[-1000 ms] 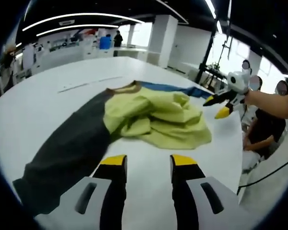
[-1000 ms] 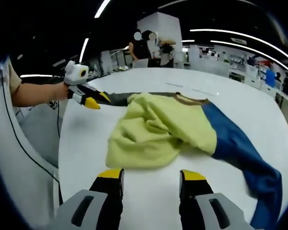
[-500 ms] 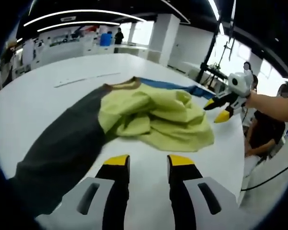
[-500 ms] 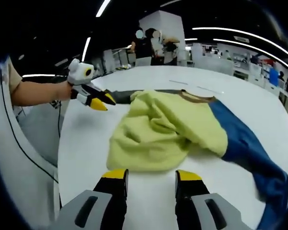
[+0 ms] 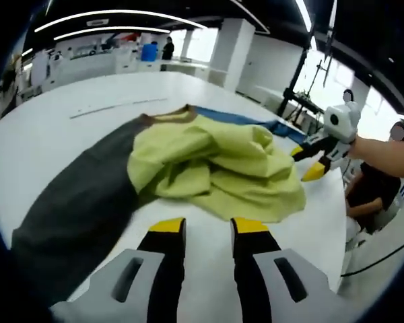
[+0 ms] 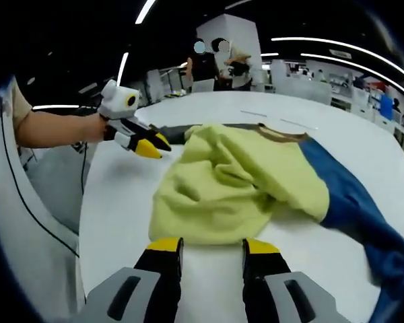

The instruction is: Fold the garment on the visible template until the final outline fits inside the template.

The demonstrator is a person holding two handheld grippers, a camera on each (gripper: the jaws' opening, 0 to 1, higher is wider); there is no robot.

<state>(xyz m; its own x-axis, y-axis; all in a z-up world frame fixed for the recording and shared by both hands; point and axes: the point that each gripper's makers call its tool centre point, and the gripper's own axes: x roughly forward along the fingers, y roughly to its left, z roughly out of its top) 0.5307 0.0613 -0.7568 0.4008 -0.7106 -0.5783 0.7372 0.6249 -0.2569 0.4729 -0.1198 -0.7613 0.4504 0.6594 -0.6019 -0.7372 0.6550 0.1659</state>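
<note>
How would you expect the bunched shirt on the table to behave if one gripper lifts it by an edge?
The shirt is probably floppy: its yellow body lies in soft creases. Its blue sleeve would likely trail limply.

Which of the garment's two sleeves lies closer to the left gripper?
The dark grey sleeve: it runs down beside the left gripper. The blue sleeve lies beyond the crumpled yellow-green body, on the far side.
</note>
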